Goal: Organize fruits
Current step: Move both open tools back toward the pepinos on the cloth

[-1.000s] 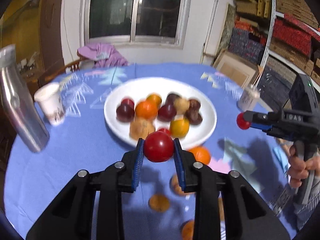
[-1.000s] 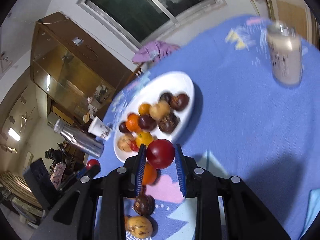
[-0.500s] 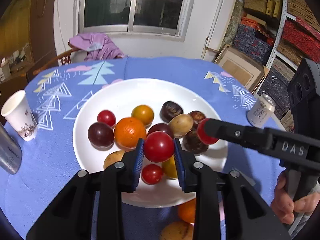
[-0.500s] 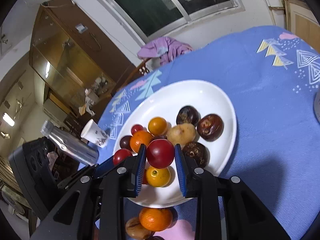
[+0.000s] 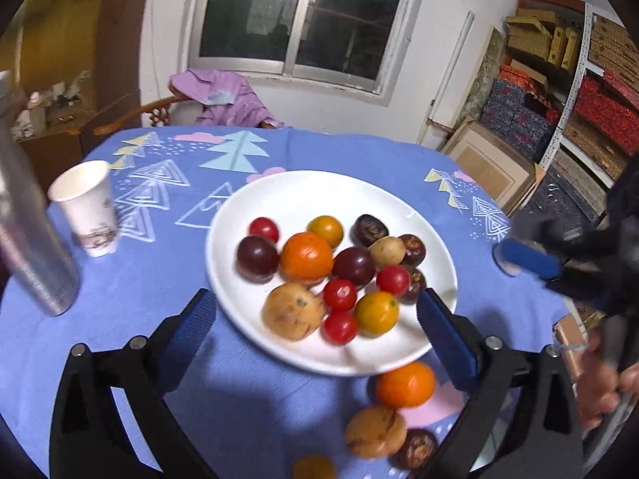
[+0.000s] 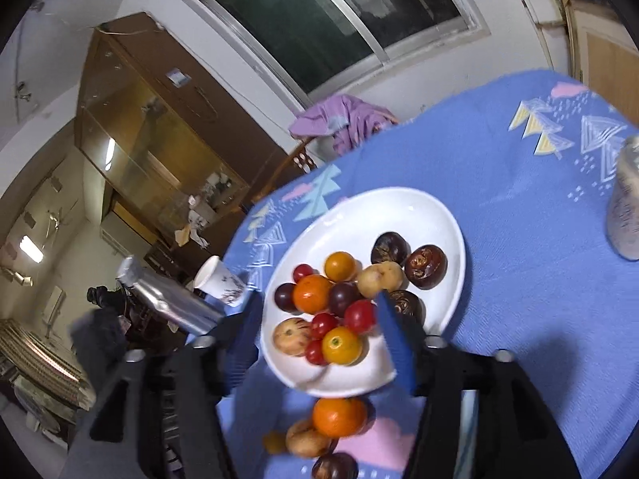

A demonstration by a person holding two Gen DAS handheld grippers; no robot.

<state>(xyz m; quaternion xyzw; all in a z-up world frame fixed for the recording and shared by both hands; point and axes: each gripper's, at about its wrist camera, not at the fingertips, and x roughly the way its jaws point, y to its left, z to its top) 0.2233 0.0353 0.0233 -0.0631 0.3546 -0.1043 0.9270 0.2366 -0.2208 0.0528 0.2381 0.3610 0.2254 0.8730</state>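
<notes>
The bench (image 5: 279, 151), round and under a blue patterned cloth, carried nearly everything the task concerned. At its middle sat the white plate (image 5: 303, 187), and most of the sorting looked finished: about a dozen fruits lay bunched on the plate's near half. Among them were a big orange (image 5: 306, 257), a speckled tan fruit (image 5: 293, 311), two dark plums, some wrinkled brown fruits at the far right of the bunch, two small yellow-orange ones and four small red tomatoes (image 5: 340, 294), two of them close to the middle of the pile.

What remained lay off the plate on the cloth, just past its near rim: a loose orange (image 5: 404, 384), a tan fruit (image 5: 375, 431) beside it, a dark wrinkled fruit (image 5: 417, 448) and a small yellow one at the lower edge of the left wrist view. By my count four pieces had yet to be gathered, so the job seemed roughly three-quarters done.

The left claw (image 5: 315, 315) hovered over the plate's near edge with its jaws opening, spread wide and nothing between the pads. The right claw (image 6: 319, 329) also hung above the plate, its jaws opening and empty; fruit showed through the gap but lay on the plate beneath.

A paper cup (image 5: 88, 207) and a silver bottle (image 5: 34, 239) stood to the left, well apart from the plate.
</notes>
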